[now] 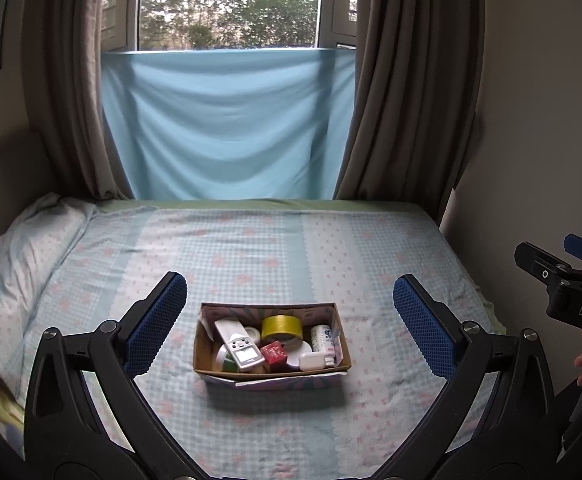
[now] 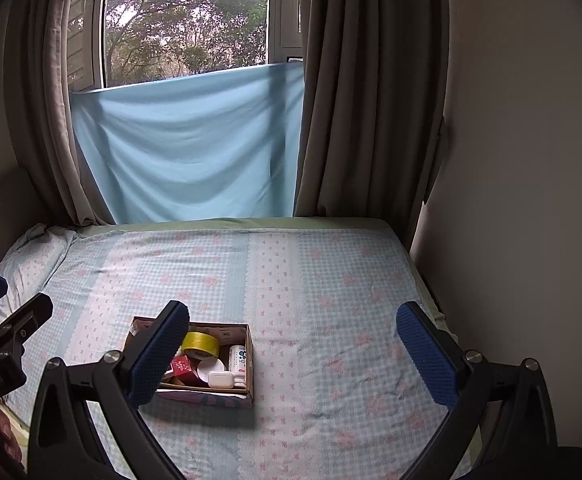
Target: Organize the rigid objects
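A small cardboard box (image 1: 205, 344) sits on the bed and holds a white remote (image 1: 238, 344), a yellow tape roll (image 1: 282, 327), a red box (image 1: 273, 354), a white earbud case (image 1: 312, 361), a white bottle (image 1: 322, 338) and round white lids. My left gripper (image 1: 289, 312) is open and empty, held above and in front of the box. My right gripper (image 2: 293, 338) is open and empty, to the right of the box (image 2: 249, 360); its left finger hides the box's left part. The tape (image 2: 201, 344) and earbud case (image 2: 221, 379) show there too.
The bed has a blue checked sheet (image 1: 275, 248) with a pillow (image 1: 23, 252) at the left. A light blue cloth (image 1: 227, 120) hangs over the window between brown curtains. A wall (image 2: 511, 200) borders the bed's right side. The right gripper's body (image 1: 567, 280) shows at the edge of the left wrist view.
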`<state>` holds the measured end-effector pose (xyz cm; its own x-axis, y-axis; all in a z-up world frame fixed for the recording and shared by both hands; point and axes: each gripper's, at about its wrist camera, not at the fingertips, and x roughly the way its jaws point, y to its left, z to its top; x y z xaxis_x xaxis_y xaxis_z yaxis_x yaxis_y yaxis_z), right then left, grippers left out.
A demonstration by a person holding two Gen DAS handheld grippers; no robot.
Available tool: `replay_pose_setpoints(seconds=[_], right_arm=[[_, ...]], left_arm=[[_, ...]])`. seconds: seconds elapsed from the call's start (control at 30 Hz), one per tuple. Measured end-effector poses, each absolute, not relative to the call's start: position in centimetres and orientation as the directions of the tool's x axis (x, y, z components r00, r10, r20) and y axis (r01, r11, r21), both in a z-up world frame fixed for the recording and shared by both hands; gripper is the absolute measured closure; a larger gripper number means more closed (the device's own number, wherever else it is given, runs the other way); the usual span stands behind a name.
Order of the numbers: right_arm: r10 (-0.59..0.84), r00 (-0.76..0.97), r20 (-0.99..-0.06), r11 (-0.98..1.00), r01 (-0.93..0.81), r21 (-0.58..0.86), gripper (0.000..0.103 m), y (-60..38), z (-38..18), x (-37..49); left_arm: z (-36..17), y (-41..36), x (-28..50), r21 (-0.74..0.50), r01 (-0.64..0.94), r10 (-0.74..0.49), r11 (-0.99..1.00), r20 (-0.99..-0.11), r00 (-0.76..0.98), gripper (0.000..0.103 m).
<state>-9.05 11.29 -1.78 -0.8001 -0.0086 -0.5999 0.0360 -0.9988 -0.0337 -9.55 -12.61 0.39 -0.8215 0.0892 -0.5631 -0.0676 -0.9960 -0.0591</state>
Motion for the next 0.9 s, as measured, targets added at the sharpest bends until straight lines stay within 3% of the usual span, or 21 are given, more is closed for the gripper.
replay_pose_setpoints(seconds=[0.9], right_arm=[[-0.007, -0.805, -0.593, -0.999, 0.029, -0.027, 0.000, 11.16, -1.90, -9.44]], left_arm=[[1.13, -12.52, -9.52, -0.048, -0.070, 0.085, -0.996, -0.523, -0.848, 0.000]])
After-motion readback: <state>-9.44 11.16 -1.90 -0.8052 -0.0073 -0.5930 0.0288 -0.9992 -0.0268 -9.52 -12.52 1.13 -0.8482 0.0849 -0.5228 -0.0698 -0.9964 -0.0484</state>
